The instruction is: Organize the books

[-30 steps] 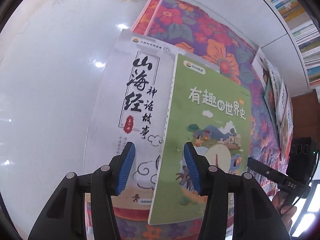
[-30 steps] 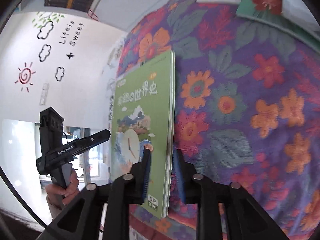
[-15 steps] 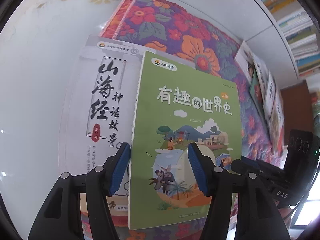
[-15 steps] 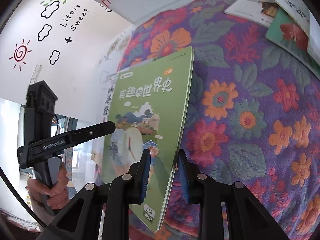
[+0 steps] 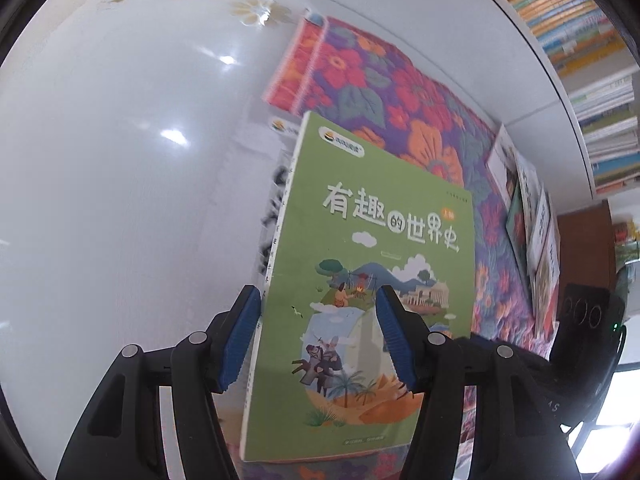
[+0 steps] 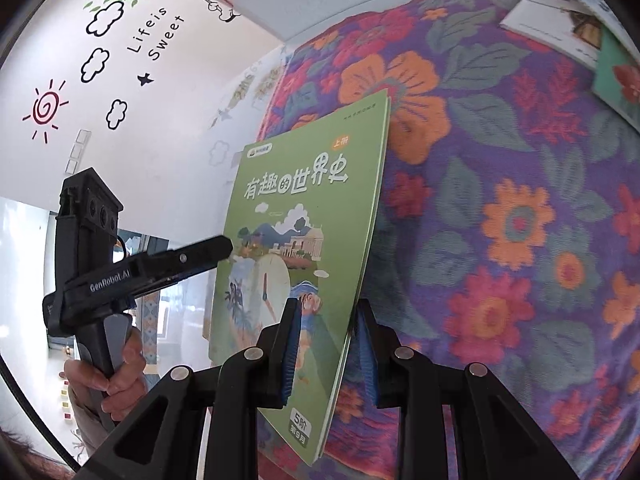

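Left wrist view: left gripper (image 5: 316, 336) parted wide, straddling spine edge of green book (image 5: 372, 292), pads apart from it, probably for squaring. White book (image 5: 276, 200) mostly hidden beneath.

Right wrist view: right gripper (image 6: 326, 354) narrow, seemingly pinching green book's (image 6: 300, 240) fore-edge corner, raised tilted above floral cloth (image 6: 520, 220), presumably for stacking.

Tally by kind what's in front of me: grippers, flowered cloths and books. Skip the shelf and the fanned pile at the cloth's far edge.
Grippers: 2, left gripper and right gripper
Flowered cloths: 1, flowered cloth
Books: 2, green book and the white book behind it
Total: 5
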Demonstrator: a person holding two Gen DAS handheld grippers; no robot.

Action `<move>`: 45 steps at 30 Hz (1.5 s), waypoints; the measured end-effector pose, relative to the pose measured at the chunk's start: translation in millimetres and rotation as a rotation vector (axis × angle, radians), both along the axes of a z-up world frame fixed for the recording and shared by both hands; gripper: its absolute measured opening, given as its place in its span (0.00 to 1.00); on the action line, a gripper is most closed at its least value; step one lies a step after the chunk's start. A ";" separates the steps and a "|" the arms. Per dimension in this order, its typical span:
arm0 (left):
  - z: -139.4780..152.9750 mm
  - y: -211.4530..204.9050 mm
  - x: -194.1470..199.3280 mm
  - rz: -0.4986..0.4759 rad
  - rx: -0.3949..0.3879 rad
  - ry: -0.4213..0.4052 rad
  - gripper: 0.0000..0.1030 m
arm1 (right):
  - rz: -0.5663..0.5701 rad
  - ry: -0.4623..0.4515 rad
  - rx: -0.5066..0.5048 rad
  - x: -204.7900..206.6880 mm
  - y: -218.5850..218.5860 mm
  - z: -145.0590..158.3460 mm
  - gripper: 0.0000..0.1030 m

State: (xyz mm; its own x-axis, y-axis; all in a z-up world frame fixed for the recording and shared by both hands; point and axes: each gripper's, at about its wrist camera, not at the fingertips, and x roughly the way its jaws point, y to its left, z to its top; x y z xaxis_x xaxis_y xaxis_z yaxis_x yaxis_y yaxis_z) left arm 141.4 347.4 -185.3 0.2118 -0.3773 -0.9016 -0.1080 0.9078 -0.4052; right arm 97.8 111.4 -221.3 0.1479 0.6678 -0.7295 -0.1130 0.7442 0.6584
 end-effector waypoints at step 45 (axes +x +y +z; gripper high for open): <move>-13.3 3.6 8.0 -0.008 0.176 0.052 0.55 | 0.016 0.050 -0.072 6.9 32.7 -6.7 0.51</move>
State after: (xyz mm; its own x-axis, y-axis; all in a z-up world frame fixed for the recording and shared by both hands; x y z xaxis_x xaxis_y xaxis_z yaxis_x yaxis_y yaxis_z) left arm 149.4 351.0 -198.6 0.1604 -0.2142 -0.9635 -0.1174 0.9651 -0.2341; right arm 104.7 144.2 -228.0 0.1001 0.6156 -0.7817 -0.0940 0.7880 0.6085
